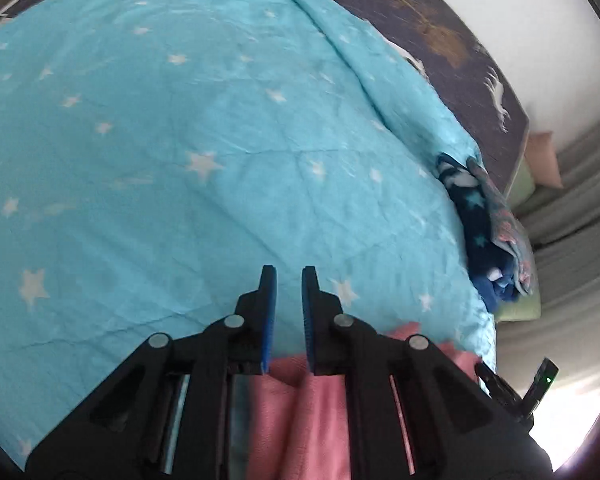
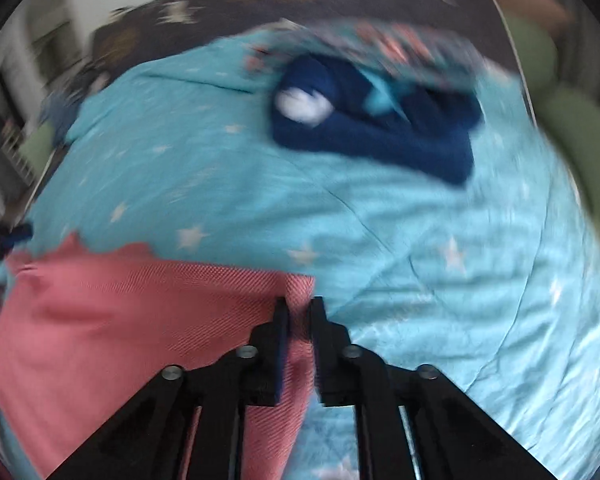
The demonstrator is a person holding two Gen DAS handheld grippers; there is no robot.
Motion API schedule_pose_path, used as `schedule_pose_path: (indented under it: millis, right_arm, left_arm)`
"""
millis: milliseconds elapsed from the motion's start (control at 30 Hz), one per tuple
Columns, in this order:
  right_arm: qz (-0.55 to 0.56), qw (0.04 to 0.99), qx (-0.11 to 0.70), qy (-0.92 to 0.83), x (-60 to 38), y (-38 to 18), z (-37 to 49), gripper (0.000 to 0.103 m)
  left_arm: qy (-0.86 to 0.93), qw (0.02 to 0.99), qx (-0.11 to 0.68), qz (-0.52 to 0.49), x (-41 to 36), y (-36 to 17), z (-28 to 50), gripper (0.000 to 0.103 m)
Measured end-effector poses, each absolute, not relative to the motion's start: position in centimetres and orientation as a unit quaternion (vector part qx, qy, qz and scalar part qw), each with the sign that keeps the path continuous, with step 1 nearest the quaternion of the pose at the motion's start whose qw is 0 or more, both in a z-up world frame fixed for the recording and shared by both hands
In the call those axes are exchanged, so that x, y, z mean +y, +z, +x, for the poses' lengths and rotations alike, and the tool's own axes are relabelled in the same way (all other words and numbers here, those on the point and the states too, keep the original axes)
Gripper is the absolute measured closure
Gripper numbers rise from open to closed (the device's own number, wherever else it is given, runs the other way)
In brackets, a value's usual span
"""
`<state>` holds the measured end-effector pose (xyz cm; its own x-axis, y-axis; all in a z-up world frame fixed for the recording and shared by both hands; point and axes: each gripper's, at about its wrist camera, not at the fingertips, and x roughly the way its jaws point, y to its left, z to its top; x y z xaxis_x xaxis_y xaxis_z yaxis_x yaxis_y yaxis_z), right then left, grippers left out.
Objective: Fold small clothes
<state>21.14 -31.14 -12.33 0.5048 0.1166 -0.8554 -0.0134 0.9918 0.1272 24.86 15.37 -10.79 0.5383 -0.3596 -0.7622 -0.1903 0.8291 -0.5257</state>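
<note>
L gripper (image 1: 289, 276) jaws a narrow gap apart, nothing between the tips; pink garment (image 1: 300, 412) lies under and behind them on a star-print blanket (image 1: 180, 140). R gripper (image 2: 299, 307) jaws nearly closed, pink garment's (image 2: 140, 312) corner edge between them; can't tell if pinched.

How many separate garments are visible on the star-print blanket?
3: a pink garment by the right claw, a dark blue garment farther away, and a patterned grey-pink garment next to it. More may lie out of view.
</note>
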Motion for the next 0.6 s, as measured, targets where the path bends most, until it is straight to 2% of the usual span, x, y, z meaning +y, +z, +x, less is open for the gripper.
schedule_pose_path:
  millis: [33,100,167,233,333,433,467,500,533,600]
  right_arm:
    - [0.056,0.862,0.503,0.024,-31.3,-12.6,21.1,0.07]
    - [0.053,0.867,0.496,0.01,-31.3,-12.3,20.5,0.064]
    - [0.046,0.872,0.488,0.002,-31.1,-11.6,19.4,0.063]
    - [0.051,0.876,0.479,-0.004,-31.1,-10.7,18.4,0.063]
    - [0.064,0.886,0.459,0.002,-30.9,-9.3,16.8,0.063]
    - [0.078,0.89,0.448,0.04,-29.7,-8.2,15.5,0.063]
    - [0.081,0.89,0.446,0.053,-29.1,-8.0,15.1,0.063]
    - [0.08,0.889,0.446,0.064,-28.3,-7.8,14.6,0.063]
    - [0.077,0.889,0.446,0.071,-27.6,-7.8,14.1,0.063]
    - [0.072,0.888,0.448,0.076,-26.8,-7.8,13.2,0.062]
  left_arm:
    - [-0.066,0.826,0.478,-0.291,15.2,-10.7,24.5,0.089]
    - [-0.078,0.832,0.478,-0.27,14.7,-10.3,23.2,0.074]
    - [-0.078,0.849,0.47,-0.227,13.8,-9.5,21.7,0.067]
    - [-0.092,0.859,0.465,-0.192,13.2,-9.0,20.5,0.065]
    - [-0.116,0.862,0.472,-0.145,12.0,-9.1,19.5,0.048]
    - [-0.12,0.844,0.507,-0.129,10.9,-11.1,20.0,0.046]
    - [-0.123,0.839,0.514,-0.133,10.8,-11.8,20.1,0.056]
    - [-0.12,0.839,0.514,-0.128,10.8,-11.9,20.1,0.085]
    - [-0.12,0.84,0.514,-0.123,10.8,-11.9,20.0,0.092]
    - [-0.125,0.843,0.498,-0.16,12.0,-11.0,19.2,0.094]
